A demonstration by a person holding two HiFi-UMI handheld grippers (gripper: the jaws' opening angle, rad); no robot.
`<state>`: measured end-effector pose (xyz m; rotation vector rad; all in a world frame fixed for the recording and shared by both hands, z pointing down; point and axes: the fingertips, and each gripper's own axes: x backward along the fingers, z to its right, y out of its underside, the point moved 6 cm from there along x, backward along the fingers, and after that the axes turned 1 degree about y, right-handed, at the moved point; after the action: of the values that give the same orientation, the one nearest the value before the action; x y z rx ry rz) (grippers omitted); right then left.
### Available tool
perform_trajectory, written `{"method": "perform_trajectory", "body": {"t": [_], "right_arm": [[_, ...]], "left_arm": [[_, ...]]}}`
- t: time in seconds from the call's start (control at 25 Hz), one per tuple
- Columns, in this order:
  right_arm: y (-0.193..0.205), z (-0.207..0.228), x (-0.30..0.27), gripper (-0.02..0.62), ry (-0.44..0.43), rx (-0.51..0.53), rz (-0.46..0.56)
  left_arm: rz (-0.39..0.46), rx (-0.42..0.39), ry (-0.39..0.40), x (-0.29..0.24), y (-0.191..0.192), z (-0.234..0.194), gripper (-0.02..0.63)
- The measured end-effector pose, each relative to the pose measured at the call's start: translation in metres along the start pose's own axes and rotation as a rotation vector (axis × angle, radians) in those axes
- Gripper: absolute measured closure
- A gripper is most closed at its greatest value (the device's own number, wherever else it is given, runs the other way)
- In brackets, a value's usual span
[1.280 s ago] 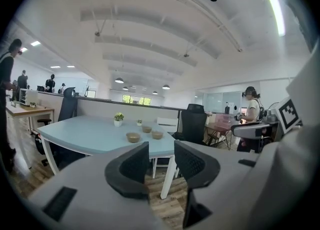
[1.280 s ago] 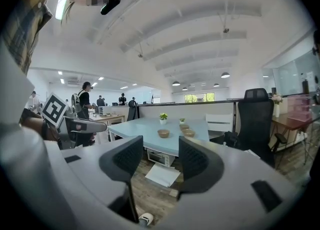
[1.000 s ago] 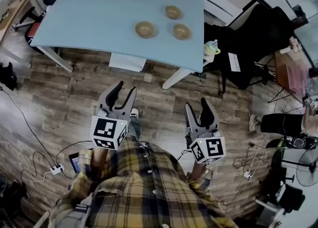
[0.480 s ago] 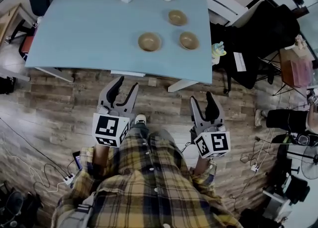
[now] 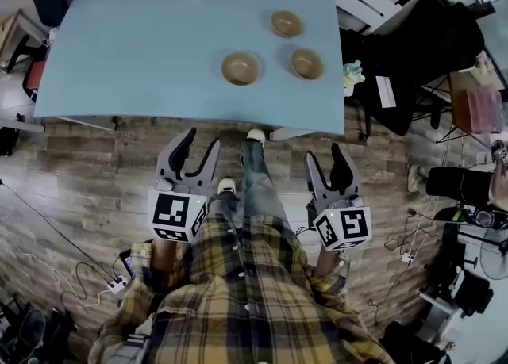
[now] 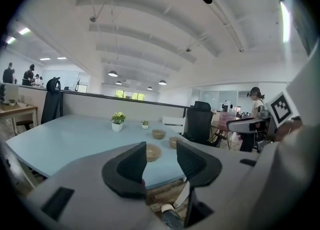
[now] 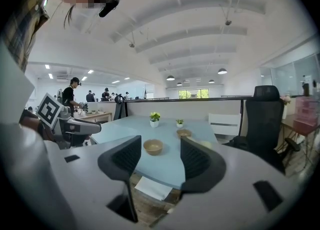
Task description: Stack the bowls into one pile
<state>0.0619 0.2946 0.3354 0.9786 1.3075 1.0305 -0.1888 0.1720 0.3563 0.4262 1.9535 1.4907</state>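
Three round tan bowls sit unstacked and apart on the pale blue tabletop (image 5: 119, 37), well ahead of both grippers. The nearest bowl (image 5: 241, 68) lies ahead and between the two, somewhat closer to the left gripper (image 5: 198, 142). The right-hand bowl (image 5: 306, 63) and the far bowl (image 5: 286, 23) lie ahead of the right gripper (image 5: 325, 154). Both pairs of jaws stand wide apart and empty, touching nothing — held over the wooden floor (image 5: 95, 164).

The bench (image 5: 143, 45) is pale blue; the bowls (image 5: 240, 68) (image 5: 286, 23) (image 5: 306, 63) at upper centre are tan. At the bottom, the shirt (image 5: 238, 299) is yellow-and-navy plaid. The floor (image 5: 95, 164) is brown wood-grain. The left tool (image 5: 198, 140) and right tool (image 5: 325, 154) are grey with black-and-white markers.
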Motion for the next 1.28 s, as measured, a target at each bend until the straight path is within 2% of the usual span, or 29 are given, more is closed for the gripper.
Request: {"method": "perform_trajectory", "body": {"t": [0.24,0.48,0.88,1.28], "right_arm": [[-0.006,0.010,-0.032,0.367,-0.029,0.009,0.002],[-0.009,0.046,-0.082,0.367,-0.047,-0.016,0.005],[-0.048,0.120,-0.180,0.367,-0.087,-0.032,0.043],[-0.078,0.170,-0.254,0.367,-0.164,0.006,0.051]], "left_arm": [[0.001,0.013,-0.027,-0.023,-0.005,-0.015,0.431],[-0.007,0.000,-0.047,-0.073,-0.019,-0.027,0.431],[0.041,-0.032,-0.096,-0.177,-0.087,-0.052,0.431],[0.063,-0.031,-0.156,-0.249,-0.120,-0.068,0.431]]}}
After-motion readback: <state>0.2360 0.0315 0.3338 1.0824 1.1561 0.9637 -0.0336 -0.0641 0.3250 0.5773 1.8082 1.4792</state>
